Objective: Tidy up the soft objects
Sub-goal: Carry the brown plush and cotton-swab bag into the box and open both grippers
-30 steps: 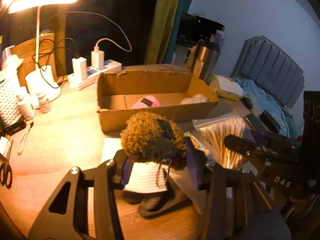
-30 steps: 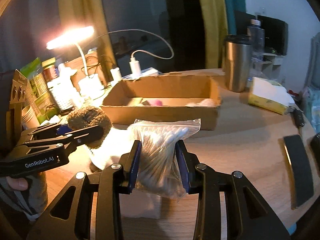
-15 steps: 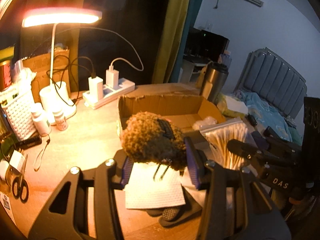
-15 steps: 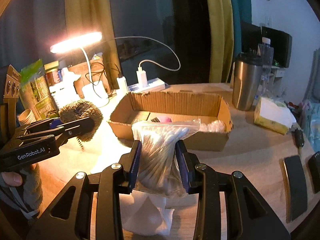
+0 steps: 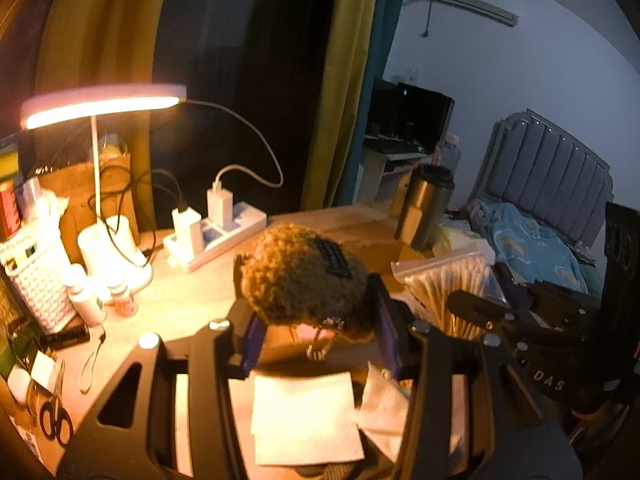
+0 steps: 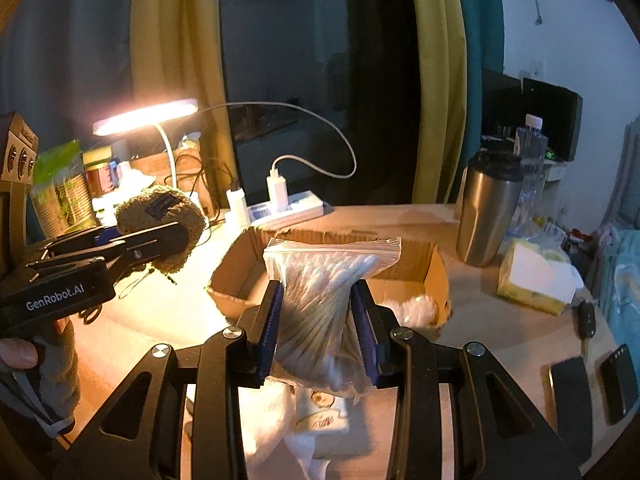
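Left hand-held gripper [image 5: 316, 332]: closed onto a curly brown plush pouch [image 5: 300, 280]; the pouch sits between the two blue pads, bulging above them, a dark label on its top and a bead chain dangling under it; raised clear of the desk [image 5: 180, 304]

Right hand-held gripper [image 6: 318, 332]: clamped around the middle of a zip bag of cotton swabs [image 6: 326, 280]; the bag stands upright between the pads, its sealed strip on top, pinched at the waist; held in the air

Cardboard box [image 6: 434, 276]: just ahead of the right hand-held gripper, open-topped, on the desk; a crumpled clear-wrapped thing lies in its near right corner; seen from the left wrist it is mostly hidden behind the pouch

Below the grippers: white paper tissues [image 5: 304, 416] lie on the desk under the left hand-held gripper

Ahead and left of the left hand-held gripper: lit desk lamp [image 5: 100, 106]; white power strip [image 5: 216, 236] with chargers plugged in; small white bottles

Ahead and right of the right hand-held gripper: steel tumbler [image 6: 486, 208] upright beyond the box; tissue pack [image 6: 536, 276] near it
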`<state>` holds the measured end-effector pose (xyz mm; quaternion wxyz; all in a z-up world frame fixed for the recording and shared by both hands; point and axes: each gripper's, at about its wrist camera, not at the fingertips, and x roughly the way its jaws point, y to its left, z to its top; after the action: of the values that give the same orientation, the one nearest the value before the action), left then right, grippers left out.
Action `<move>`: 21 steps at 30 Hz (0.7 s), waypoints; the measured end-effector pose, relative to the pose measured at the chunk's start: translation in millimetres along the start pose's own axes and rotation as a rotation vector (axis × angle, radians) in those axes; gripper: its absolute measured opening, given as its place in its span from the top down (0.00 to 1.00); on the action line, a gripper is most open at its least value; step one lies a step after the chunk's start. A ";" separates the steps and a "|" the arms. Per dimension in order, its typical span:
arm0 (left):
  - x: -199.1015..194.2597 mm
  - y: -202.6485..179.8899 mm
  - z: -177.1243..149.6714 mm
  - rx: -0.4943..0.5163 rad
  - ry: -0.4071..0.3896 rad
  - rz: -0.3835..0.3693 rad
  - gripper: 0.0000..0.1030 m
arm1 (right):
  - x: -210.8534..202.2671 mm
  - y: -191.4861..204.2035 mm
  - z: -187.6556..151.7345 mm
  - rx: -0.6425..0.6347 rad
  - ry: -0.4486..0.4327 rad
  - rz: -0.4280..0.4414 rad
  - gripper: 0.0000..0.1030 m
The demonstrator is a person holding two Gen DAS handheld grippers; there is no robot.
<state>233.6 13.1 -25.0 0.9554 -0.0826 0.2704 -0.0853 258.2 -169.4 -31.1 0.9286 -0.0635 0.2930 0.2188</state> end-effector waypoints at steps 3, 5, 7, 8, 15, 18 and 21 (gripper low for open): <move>3.5 -1.0 10.1 0.003 -0.016 0.005 0.54 | 2.5 -5.0 8.2 0.000 -0.010 -0.005 0.64; 6.8 -1.3 16.2 0.003 -0.023 0.005 0.54 | 5.2 -8.7 12.9 0.001 -0.015 -0.008 0.64; 11.6 -1.9 22.0 0.008 -0.030 0.007 0.54 | 9.3 -13.2 17.5 0.003 -0.019 -0.014 0.64; 14.1 -2.0 24.6 0.009 -0.033 0.008 0.54 | 11.9 -16.7 20.4 0.006 -0.021 -0.019 0.64; 35.3 6.5 36.4 0.001 -0.037 0.038 0.54 | 28.6 -33.8 34.1 0.016 -0.025 -0.037 0.64; 47.9 12.1 36.8 -0.005 -0.020 0.045 0.54 | 39.8 -38.2 37.5 0.018 -0.015 -0.035 0.64; 63.0 17.5 35.6 -0.011 0.002 0.049 0.54 | 52.6 -40.7 39.6 0.022 -0.003 -0.031 0.64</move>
<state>307.4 21.0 -30.3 0.9566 -0.0809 0.2735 -0.0602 335.1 -176.7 -29.1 0.9328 -0.0574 0.2931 0.2015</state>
